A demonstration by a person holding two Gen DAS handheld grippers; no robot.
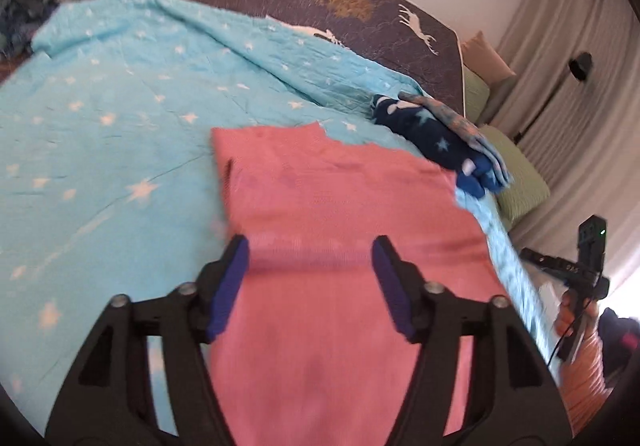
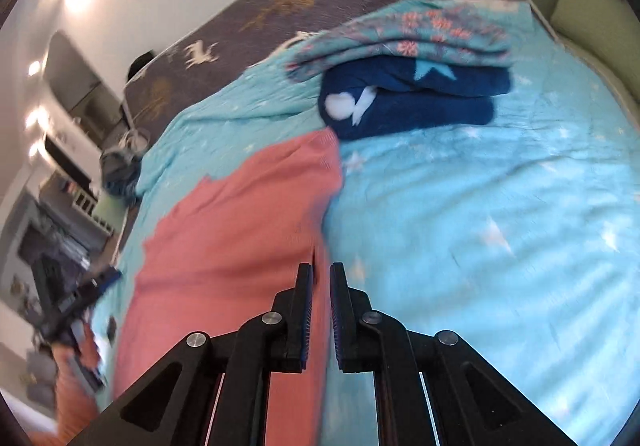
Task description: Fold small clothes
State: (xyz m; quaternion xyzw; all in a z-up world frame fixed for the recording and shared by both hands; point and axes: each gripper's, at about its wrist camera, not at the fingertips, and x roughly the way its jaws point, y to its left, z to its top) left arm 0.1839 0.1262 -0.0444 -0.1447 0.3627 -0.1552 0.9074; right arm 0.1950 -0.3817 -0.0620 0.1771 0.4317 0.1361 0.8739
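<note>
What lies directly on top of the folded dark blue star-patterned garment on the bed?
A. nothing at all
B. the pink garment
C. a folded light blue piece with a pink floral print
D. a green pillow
C: in the right wrist view the floral piece lies folded on top of the dark blue garment, while the pink garment lies spread out beside them.
</note>
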